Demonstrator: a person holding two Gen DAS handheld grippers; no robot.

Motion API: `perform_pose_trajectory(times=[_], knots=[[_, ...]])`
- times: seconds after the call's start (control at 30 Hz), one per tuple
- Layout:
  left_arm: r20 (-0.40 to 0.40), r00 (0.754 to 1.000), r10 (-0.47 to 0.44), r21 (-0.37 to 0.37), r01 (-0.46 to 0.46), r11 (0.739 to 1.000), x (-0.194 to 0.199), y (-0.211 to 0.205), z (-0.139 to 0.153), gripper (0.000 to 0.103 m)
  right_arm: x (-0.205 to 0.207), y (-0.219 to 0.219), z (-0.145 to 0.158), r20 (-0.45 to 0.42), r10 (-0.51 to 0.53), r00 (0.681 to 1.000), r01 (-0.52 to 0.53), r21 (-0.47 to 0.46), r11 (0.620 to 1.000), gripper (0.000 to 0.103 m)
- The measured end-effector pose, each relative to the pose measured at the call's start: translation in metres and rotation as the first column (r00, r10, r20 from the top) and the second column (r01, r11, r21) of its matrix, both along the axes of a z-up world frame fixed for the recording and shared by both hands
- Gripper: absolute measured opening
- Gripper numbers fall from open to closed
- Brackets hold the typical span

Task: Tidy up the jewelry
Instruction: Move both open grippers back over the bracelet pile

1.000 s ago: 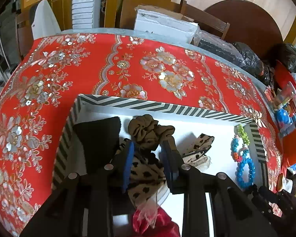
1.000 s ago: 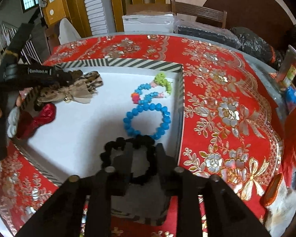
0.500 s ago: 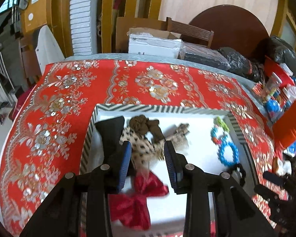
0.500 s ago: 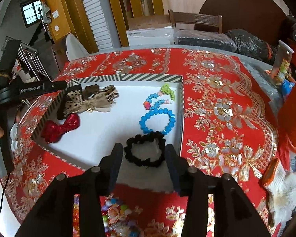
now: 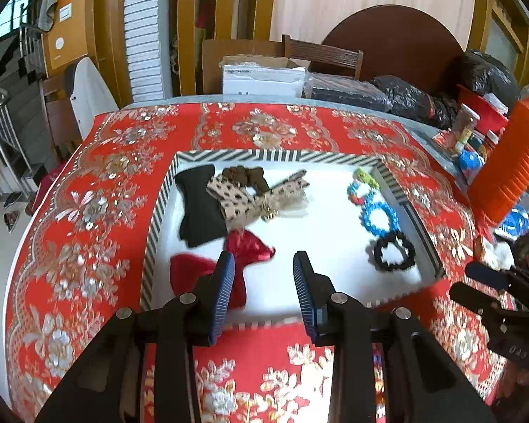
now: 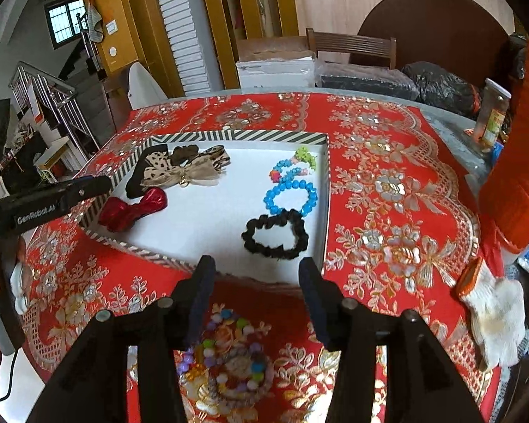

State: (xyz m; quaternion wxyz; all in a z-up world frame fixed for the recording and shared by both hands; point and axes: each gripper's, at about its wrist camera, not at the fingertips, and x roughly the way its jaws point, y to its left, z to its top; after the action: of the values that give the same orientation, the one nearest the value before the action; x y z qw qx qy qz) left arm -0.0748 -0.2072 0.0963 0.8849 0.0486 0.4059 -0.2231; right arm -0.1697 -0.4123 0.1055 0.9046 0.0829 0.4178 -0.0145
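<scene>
Both tongs are empty. The left gripper [image 5: 263, 264] hangs over the near edge of the striped tray [image 5: 275, 155] with its blue-padded jaws spread wide, the red bow [image 5: 245, 246] lying just beyond its left pad. The right gripper [image 6: 256, 268] is spread just as wide, above the tablecloth just short of the tray's near wall, and directly under it sits a loose heap of multicoloured bead bracelets [image 6: 229, 359] not yet in the tray.

Inside the tray, the hair pieces sit bunched at one end: a black bow [image 5: 199, 208], a spotted leopard-print bow [image 5: 250, 201] overlapping it, a brown scrunchie [image 5: 245, 174] behind. Along the other end run a green-tipped bead string [image 6: 292, 167], a blue bead bracelet [image 6: 290, 197] and a black scrunchie [image 6: 275, 234], one after another.

The step in hand looks like fetching that bead heap. I'd bring the right tongs straight down, close on one bracelet only, pinching across a single strand near its top so the rest don't drag along, then lift clear of the tray wall before carrying it over to the bracelet end, beside the black scrunchie. The beads are likely to slip and roll, so a gentle squeeze is best.

The only writing I can make out is "GenRobot.AI" on the left gripper's body in the right wrist view; a bottle label [image 6: 492, 123] at the far edge is too small to read.
</scene>
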Motion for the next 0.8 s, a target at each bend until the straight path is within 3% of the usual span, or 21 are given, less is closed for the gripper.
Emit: perform_pose_trajectory(times=[0.23,0.6,0.8], knots=[[-0.082,0.996,-0.029,-0.047,0.025,0.999,-0.026,0.014,-0.008,0.025,-0.025,-0.005,0.0,-0.009,0.0,1.0,0.0,0.01,1.0,0.052],[-0.22,0.965,-0.142,-0.085,0.126,0.988,-0.063,0.008,-0.041,0.024,-0.041,-0.018,-0.022,-0.084,0.021,0.996,-0.019,0.025,0.999,0.051],[-0.244,0.944,-0.22,-0.085,0.205,0.975,-0.066,-0.013,-0.053,0.025,-0.035,-0.021,-0.034,-0.113,0.037,0.993,-0.029,0.068,0.997,0.039]])
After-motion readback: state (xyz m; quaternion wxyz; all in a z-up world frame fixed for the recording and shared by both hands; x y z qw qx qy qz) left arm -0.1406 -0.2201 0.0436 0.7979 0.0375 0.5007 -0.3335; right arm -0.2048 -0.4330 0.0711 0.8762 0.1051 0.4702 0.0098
